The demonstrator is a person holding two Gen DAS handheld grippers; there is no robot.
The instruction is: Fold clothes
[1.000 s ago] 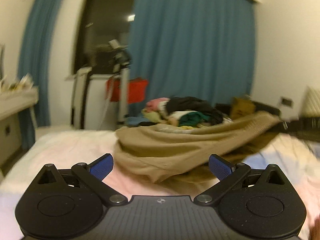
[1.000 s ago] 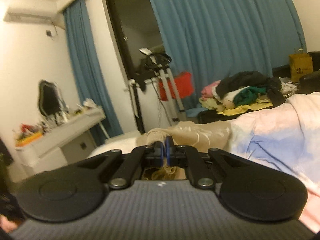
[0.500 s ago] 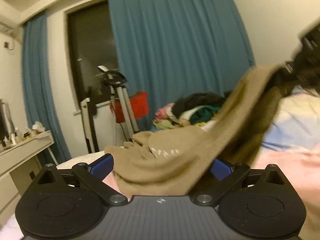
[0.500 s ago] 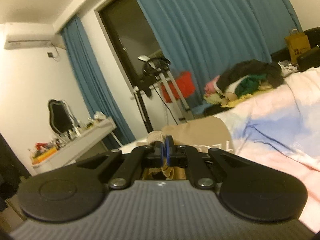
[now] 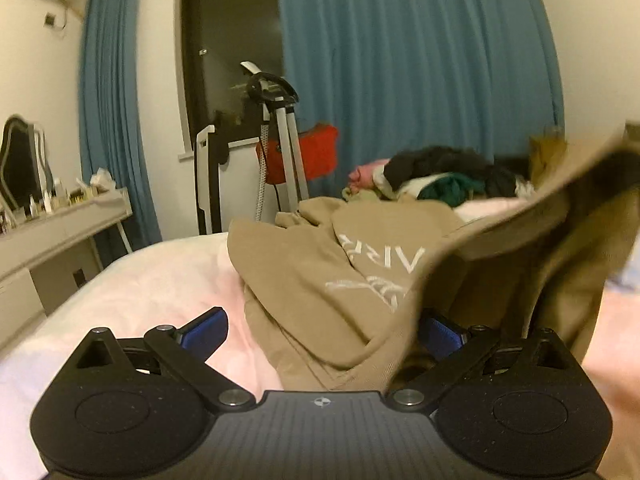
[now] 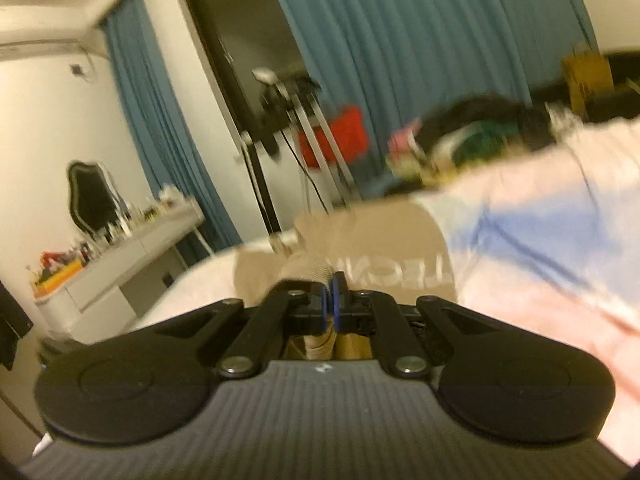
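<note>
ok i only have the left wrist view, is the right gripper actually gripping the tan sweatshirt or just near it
Observer: Gripping. In the right wrist view the right gripper has its blue pads shut on a ribbed edge of the tan sweatshirt.
Operator: and what's past it on that side
Observer: Pink and blue bedding lies to the right of the sweatshirt.
Operator: my left one is open right
Observer: Yes, the left gripper is open, with cloth draped between its fingers; on the white dresser the right view also shows red and yellow clutter, too blurred to identify.
</note>
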